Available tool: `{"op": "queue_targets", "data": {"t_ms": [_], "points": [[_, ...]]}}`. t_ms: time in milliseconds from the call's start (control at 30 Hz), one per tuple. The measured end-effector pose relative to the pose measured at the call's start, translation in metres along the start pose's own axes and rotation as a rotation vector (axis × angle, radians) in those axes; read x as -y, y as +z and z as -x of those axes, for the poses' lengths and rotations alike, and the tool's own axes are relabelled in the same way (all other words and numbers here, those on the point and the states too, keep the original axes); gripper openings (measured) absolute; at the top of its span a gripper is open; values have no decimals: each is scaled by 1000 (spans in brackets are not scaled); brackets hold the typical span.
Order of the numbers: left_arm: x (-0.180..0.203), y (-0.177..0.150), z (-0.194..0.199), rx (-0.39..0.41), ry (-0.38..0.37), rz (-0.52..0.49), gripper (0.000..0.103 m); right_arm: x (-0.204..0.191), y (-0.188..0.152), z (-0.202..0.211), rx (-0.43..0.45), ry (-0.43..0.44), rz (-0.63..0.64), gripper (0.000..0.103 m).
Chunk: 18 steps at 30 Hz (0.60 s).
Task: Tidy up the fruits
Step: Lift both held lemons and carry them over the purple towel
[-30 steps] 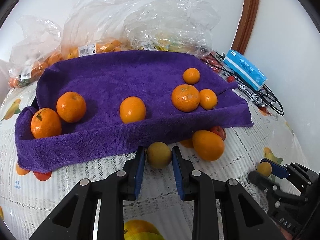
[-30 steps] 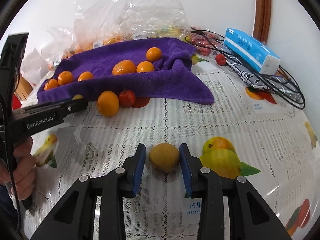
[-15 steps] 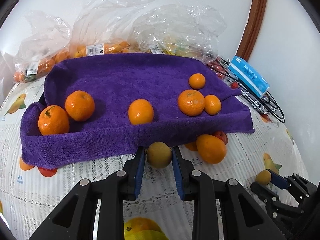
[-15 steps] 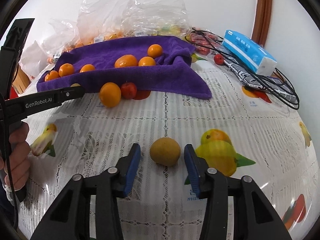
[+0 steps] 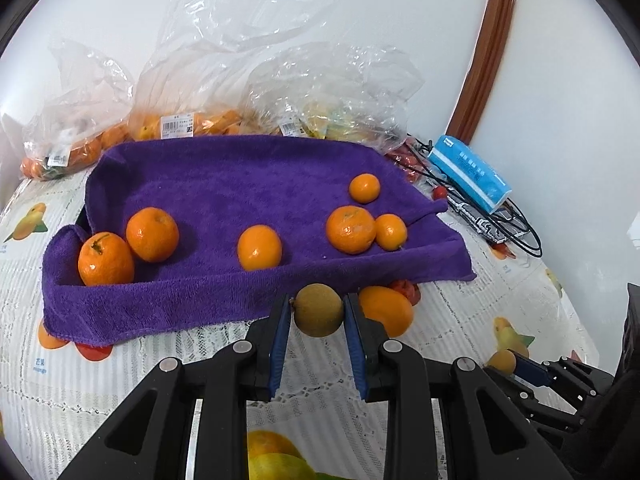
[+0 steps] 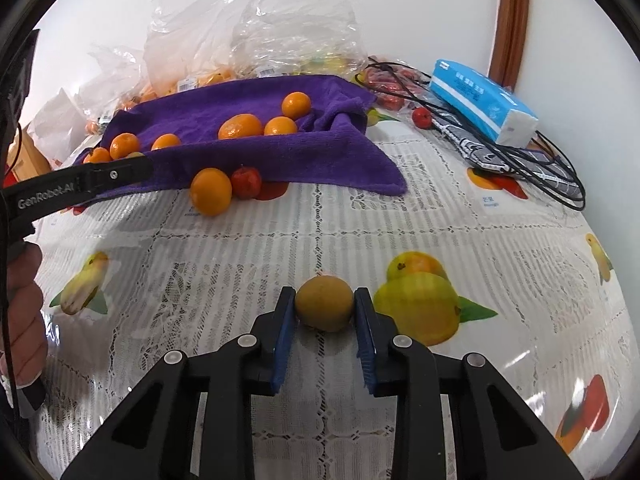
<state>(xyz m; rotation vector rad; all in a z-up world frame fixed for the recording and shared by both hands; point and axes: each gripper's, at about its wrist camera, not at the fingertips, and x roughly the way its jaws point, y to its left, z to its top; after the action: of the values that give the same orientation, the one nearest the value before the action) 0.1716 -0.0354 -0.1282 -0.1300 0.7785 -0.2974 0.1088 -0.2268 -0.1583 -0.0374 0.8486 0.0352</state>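
My left gripper (image 5: 317, 302) is shut on a round brown-yellow fruit (image 5: 318, 311), held just in front of the purple towel's (image 5: 240, 176) near edge. Several oranges (image 5: 259, 248) lie on the towel. A loose orange (image 5: 386, 312) and a small red fruit (image 5: 409, 288) sit on the tablecloth right of the held fruit. My right gripper (image 6: 325, 294) is closing, and its blue pads touch both sides of a second brown-yellow fruit (image 6: 325, 305) that rests on the tablecloth. The left gripper (image 6: 136, 168) reaches in from the left by the towel (image 6: 320, 148).
Clear plastic bags of fruit (image 5: 180, 128) are piled against the wall behind the towel. A blue tissue pack (image 6: 480, 100) and black cables (image 6: 532, 168) lie at the back right. A person's hand (image 6: 24, 312) holds the left gripper's handle. The lace tablecloth (image 6: 360, 220) has printed fruit pictures.
The right jaws stood apart from the fruit half a second ago and have now closed onto it. The left gripper has tipped upward a little, still holding its fruit.
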Motion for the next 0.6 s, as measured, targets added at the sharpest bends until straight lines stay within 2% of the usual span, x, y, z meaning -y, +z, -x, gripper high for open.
{"op": "queue_targets", "data": {"t_ms": [133,233,333,600], "points": [[-2,2,6,12,1,11,26,0,4,7,14,-6,-9,29],[-5,4,11,26,26,17,26,-4,15,14,38,-15,-5,29],[-12,7,20,46,20,33,26,-8,29,21,60,-23,4,29],[-25,29,51,111,94,13,26,-17,66,41,142,-29,29,29]]}}
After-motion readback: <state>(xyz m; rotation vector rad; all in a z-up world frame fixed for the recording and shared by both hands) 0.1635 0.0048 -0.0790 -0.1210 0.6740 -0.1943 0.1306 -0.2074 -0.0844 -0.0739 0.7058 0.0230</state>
